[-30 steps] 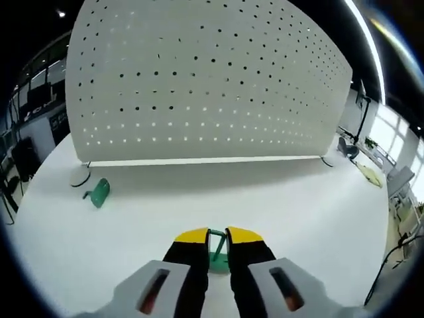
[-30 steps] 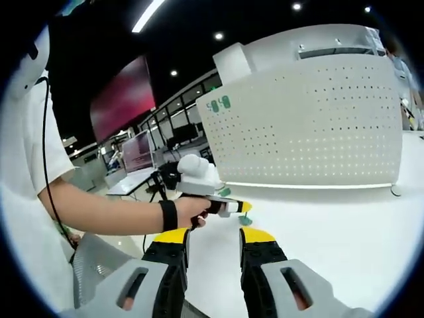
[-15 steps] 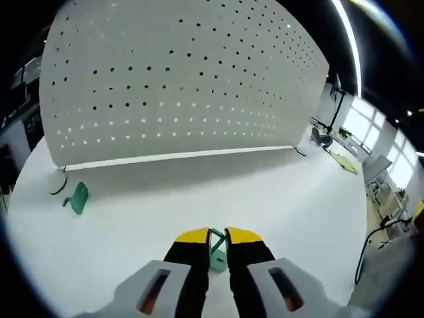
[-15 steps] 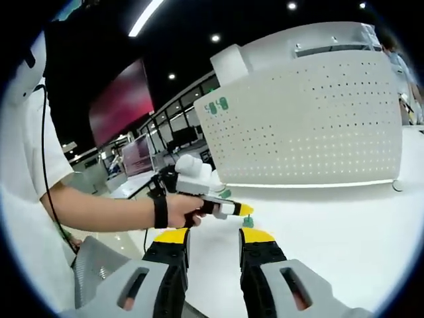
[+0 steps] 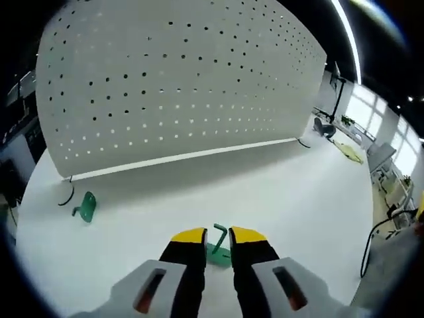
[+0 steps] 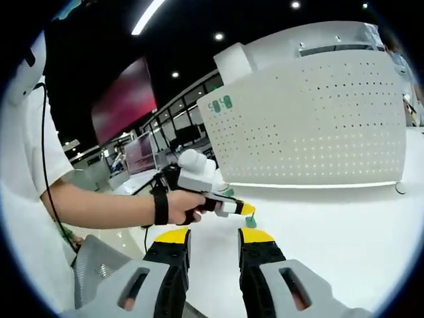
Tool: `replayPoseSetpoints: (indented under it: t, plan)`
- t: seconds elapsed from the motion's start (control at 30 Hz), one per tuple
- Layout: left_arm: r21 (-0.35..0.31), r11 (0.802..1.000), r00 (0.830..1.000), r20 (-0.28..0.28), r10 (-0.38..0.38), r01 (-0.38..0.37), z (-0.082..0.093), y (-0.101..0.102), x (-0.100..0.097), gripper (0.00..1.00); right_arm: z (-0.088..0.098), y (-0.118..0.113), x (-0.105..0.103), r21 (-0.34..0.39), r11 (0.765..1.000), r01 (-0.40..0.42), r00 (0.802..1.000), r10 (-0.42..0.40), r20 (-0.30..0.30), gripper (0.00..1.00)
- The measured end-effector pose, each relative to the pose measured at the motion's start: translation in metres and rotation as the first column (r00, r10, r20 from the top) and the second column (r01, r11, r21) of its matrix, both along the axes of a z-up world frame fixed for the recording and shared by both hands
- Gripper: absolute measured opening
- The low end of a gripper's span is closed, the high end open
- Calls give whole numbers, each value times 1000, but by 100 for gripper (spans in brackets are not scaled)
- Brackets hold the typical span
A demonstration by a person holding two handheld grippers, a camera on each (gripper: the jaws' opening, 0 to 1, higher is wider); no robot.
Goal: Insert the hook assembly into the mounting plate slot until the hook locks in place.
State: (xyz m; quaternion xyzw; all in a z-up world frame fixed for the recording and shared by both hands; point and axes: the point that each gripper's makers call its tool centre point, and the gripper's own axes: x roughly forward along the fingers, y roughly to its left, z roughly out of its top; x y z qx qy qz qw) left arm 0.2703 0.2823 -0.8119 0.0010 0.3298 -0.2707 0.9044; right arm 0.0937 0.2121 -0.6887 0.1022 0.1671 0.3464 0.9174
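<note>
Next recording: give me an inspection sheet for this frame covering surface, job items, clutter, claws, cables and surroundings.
Surface: white tabletop, bare and evenly lit.
Job's things: large white perforated mounting plate standing upright at the back of the table; small green plastic hook piece between the left claw's jaws; a second green hook piece lying near the plate's left foot.
Clutter: nothing seen.
Claws: left claw with black jaws and yellow tips, narrowly parted around the hook piece; whether it grips cannot be told. Right claw open, holding nothing.
Cables: dark cable beyond the table's right edge.
Surroundings: office with ceiling lights and a red wall screen.
</note>
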Motion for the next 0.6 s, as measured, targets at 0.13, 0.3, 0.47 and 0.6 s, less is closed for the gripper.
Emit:
replayPoseSetpoints:
  t: [0.13, 0.3, 0.47, 0.6]
  plan:
    - [-9, 999, 999, -12, 38, -38, -3, -4, 3, 17, 0, -2, -1, 10, 1000, 8, 1000, -8, -2, 28]
    - [29, 996, 996, -33, 81, -80, -12, -5, 5, 15, 0, -4, -3, 12, 1000, 18, 1000, -18, -4, 28]
    - [25, 997, 997, -15, 75, -75, -9, -5, 9, 5, 0, -7, -2, 18, 999, 31, 1000, -31, -2, 28]
    - [21, 997, 997, -23, 69, -68, -9, 0, 9, 5, 0, -7, -1, 23, 999, 35, 999, -35, -4, 27]
